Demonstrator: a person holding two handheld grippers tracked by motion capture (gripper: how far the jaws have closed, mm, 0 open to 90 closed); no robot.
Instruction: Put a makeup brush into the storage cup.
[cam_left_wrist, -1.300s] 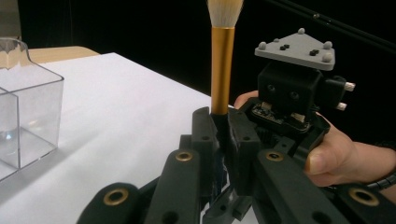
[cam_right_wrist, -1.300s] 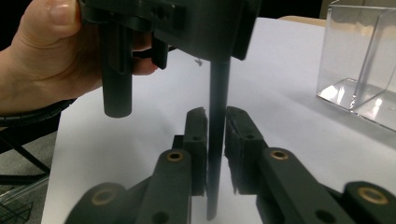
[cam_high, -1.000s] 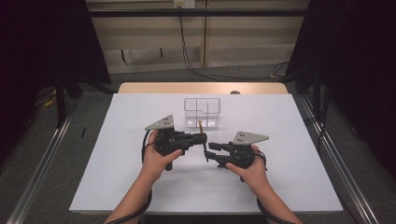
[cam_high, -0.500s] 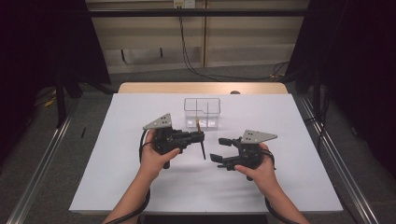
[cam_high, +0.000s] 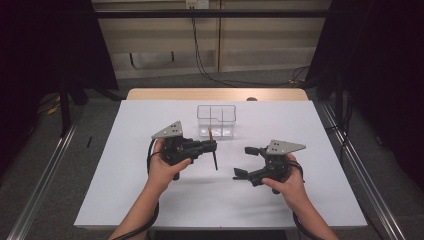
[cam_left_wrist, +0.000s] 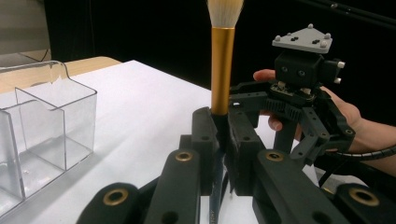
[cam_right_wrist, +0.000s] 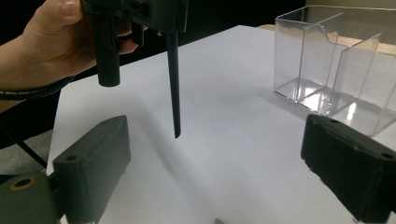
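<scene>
Brush (cam_left_wrist: 222, 65) upright, clamped between jaws of left gripper (cam_high: 212, 147), above middle of white table (cam_high: 150, 200); dark pointed handle hangs down, tip off surface. Clear box (cam_high: 216, 120) just behind brush, near far edge. Much free table in front and at both sides. Right gripper (cam_high: 246, 161) near, apart from brush; jaws just been opening, now wide, nothing between. Left gripper view gives gold metal collar and pale soft bristles. Right gripper view gives thin black handle tip (cam_right_wrist: 176, 126), glossy box partitions (cam_right_wrist: 327, 60).
</scene>
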